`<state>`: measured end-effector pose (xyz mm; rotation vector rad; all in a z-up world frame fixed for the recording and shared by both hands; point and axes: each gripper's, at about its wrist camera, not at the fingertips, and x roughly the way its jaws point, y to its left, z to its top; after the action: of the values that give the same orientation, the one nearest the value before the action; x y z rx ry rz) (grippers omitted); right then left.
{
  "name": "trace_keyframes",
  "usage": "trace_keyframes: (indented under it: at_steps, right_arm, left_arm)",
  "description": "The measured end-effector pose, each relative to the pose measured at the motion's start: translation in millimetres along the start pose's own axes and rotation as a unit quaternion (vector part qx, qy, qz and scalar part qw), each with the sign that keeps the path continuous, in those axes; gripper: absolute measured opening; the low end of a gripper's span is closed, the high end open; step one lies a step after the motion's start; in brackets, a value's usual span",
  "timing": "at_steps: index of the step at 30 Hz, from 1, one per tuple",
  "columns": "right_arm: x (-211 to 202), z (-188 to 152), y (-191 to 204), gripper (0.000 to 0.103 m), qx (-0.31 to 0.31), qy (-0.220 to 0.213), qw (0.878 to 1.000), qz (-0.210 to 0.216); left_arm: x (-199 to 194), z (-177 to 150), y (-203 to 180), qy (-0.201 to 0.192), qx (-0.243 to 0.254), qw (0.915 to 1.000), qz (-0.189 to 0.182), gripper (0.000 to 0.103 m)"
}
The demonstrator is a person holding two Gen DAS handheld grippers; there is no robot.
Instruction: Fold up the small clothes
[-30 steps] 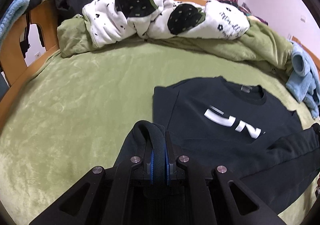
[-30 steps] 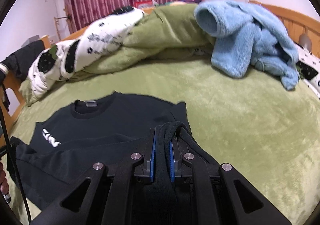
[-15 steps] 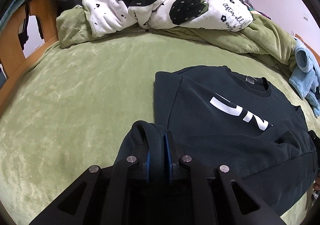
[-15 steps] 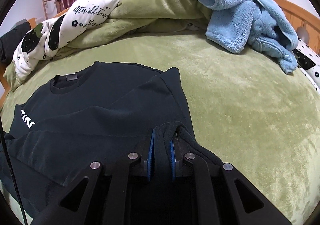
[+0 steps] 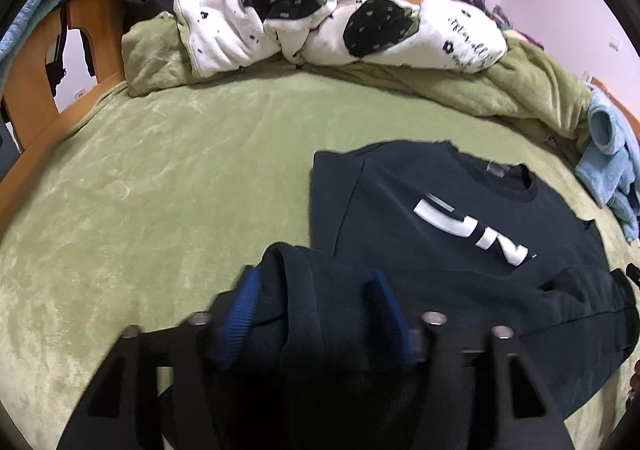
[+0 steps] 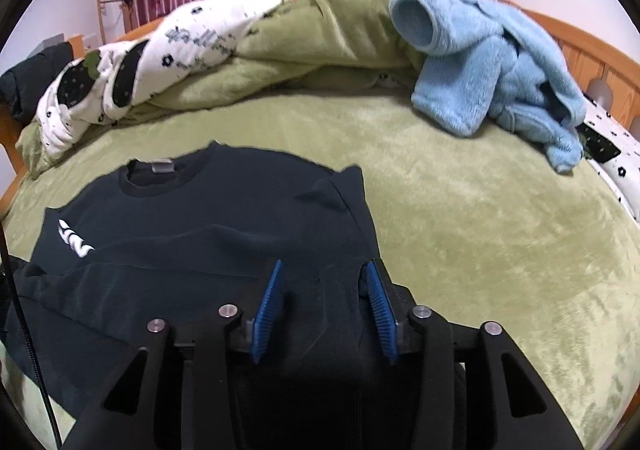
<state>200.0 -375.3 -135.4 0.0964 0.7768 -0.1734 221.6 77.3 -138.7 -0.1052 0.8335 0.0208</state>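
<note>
Since the earlier frames both tools, then clamped on the black sweatshirt (image 5: 460,234), are opening: left tool (image 5: 314,302) and right tool (image 6: 322,304) release the folded hem, fabric still between their spreading pads. Withdraw straight back without snagging it.

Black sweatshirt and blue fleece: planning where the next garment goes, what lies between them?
In the right wrist view, only bare green blanket separates the black sweatshirt from the blue fleece.

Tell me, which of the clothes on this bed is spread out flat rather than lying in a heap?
The black sweatshirt with white lettering lies flat on the green bedcover. The fluffy light blue garment lies bunched up beyond it.
</note>
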Motion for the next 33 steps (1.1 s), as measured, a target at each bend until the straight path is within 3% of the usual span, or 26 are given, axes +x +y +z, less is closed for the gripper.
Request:
trace_keyframes:
  at_steps: [7,11,21,33]
  right_arm:
    - [-23.7,-1.0,-4.5,0.048,0.001,-0.012,1.000,0.000]
    - [-28.9,-6.7,-14.1,0.049,0.011,0.006,1.000,0.010]
    - [-54.8,-49.3,-41.1,0.052,0.026,0.021,0.999,0.003]
    - [-44.0,-71.1,-53.7,0.052,0.031,0.032,0.999,0.010]
  left_arm:
    - [-26.8,-2.8,3.0,-0.021,-0.002,0.9998,0.003,0.063]
    - [-41.4,-14.7,12.0,-0.028,-0.003,0.9995,0.013,0.063]
    - [-60.5,-67.0,57.4,0.002,-0.046,0.9989,0.001,0.063]
    - [-36.7,-82.9,55.9,0.024,-0.053,0.9978,-0.033,0.063]
